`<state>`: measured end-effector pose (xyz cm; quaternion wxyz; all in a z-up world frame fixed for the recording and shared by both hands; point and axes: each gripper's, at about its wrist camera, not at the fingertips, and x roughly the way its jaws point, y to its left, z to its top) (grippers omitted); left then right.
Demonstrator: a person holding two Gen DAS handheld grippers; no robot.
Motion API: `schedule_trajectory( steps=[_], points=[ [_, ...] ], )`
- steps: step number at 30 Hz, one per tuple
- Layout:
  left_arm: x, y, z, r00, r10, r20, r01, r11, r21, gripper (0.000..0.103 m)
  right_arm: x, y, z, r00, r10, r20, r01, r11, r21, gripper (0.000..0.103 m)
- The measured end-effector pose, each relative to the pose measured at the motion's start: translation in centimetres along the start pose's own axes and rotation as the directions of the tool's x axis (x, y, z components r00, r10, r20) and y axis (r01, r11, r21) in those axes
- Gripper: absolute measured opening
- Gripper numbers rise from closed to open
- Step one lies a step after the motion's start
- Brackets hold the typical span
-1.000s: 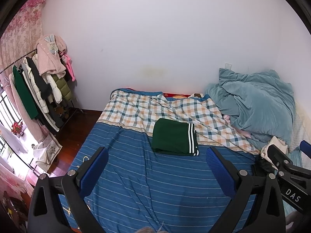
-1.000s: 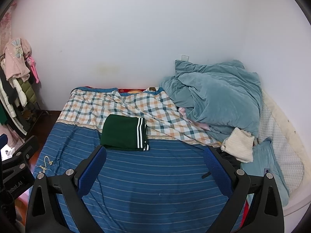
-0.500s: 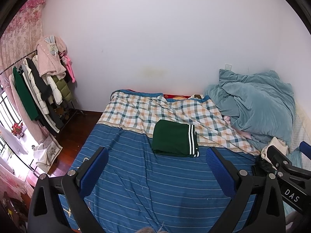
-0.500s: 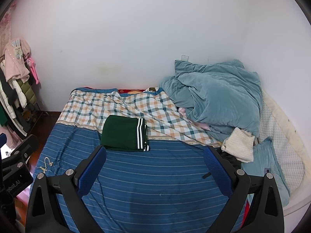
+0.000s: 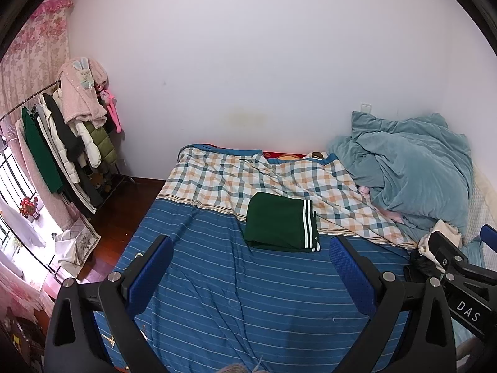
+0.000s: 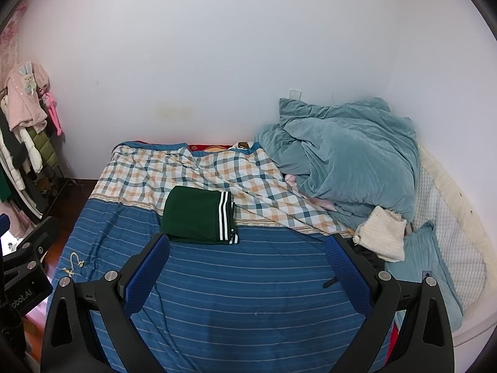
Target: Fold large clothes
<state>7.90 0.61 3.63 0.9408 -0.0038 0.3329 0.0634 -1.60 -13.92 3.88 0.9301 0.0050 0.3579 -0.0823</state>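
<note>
A dark green garment with white stripes lies folded in a neat rectangle on the bed, where the blue striped sheet meets the checked cover. It also shows in the right wrist view. My left gripper is open and empty, held above the near part of the bed, short of the garment. My right gripper is open and empty too, beside the left one. The right gripper's body shows at the left wrist view's right edge.
A crumpled teal duvet is heaped at the bed's far right, with a cream towel and a teal pillow in front. A clothes rack with hanging coats stands left of the bed by the window.
Both grippers have drawn back and risen very slightly; the folded garment sits a touch lower in view. Nothing was taken hold of or let go.
</note>
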Motion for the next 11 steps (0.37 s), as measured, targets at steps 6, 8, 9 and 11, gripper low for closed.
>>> schedule_trajectory(
  steps=[6, 8, 9, 11],
  points=[
    [-0.06, 0.27, 0.15, 1.000, 0.005, 0.000, -0.005, 1.000, 0.001, 0.103, 0.09, 0.17, 0.49, 1.000, 0.001, 0.003, -0.001, 1.000, 0.002, 0.102],
    [-0.06, 0.24, 0.13, 1.000, 0.004, 0.002, -0.004, 1.000, 0.000, 0.103, 0.00, 0.17, 0.48, 1.000, 0.001, 0.003, -0.001, 1.000, 0.003, 0.102],
    [-0.09, 0.23, 0.04, 1.000, 0.004, 0.002, -0.004, 1.000, -0.001, 0.103, 0.03, 0.17, 0.53, 1.000, 0.002, 0.003, -0.002, 1.000, 0.005, 0.102],
    [-0.07, 0.21, 0.13, 1.000, 0.004, 0.001, -0.004, 1.000, -0.002, 0.103, -0.08, 0.16, 0.56, 1.000, 0.001, 0.003, -0.001, 1.000, 0.005, 0.102]
  ],
)
